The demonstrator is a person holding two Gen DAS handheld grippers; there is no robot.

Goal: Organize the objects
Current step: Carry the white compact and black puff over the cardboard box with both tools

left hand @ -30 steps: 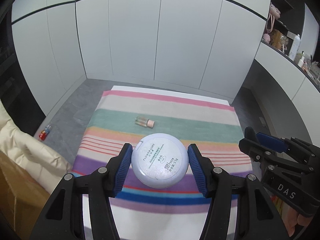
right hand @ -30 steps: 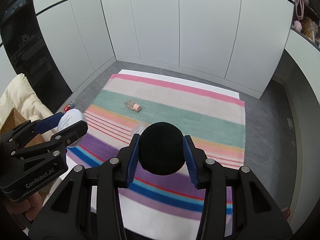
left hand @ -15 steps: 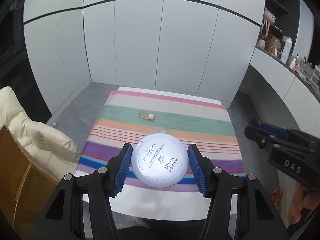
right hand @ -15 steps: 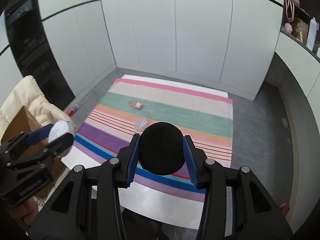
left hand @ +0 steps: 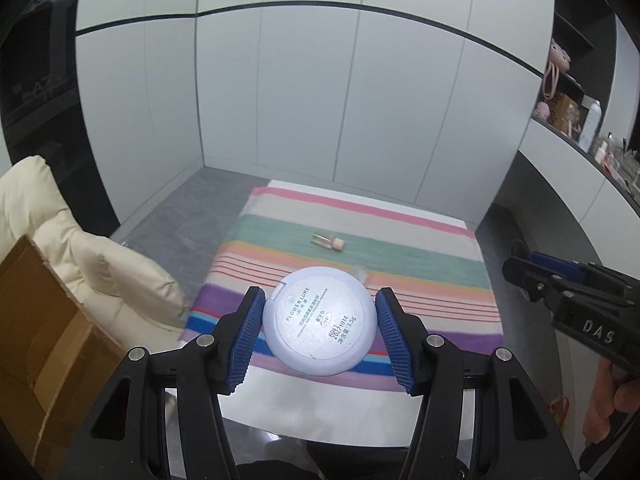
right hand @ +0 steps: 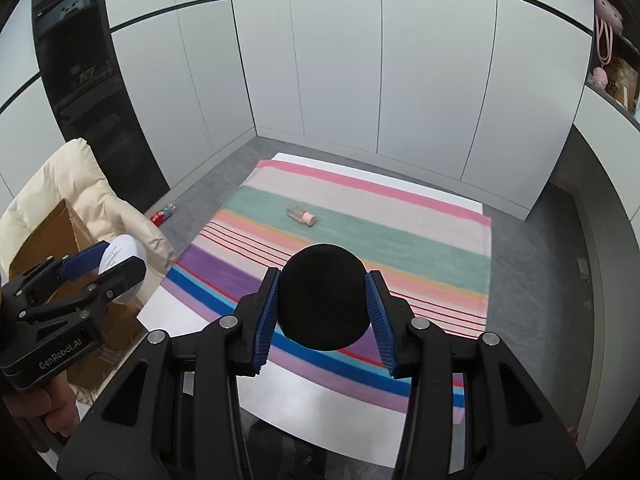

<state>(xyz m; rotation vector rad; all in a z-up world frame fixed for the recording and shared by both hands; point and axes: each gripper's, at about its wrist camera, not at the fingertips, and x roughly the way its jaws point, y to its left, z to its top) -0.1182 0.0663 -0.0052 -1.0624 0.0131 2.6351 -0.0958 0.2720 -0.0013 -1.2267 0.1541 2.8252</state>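
Pale lilac plastic, round and flat, label up: the powder compact [left hand: 320, 321] sits clamped between the left gripper [left hand: 320, 330] fingers, lifted clear above the near edge of the striped rug [left hand: 420, 258]. The right gripper [right hand: 323, 306] pinches a black sponge puff [right hand: 323, 297]. Two items in hand, none stowed yet. Left on the rug: a small bottle [left hand: 329, 241] mid-rug, on its side. A cardboard box [right hand: 52, 236] waits at the rug's left.

Hidden, cut off or unreadable

Small clear item [left hand: 359, 271] half behind compact [left hand: 319, 320], kind unclear; cardboard box [left hand: 36, 344] cut at left edge; shelf clutter [left hand: 576, 120] upper right too small.
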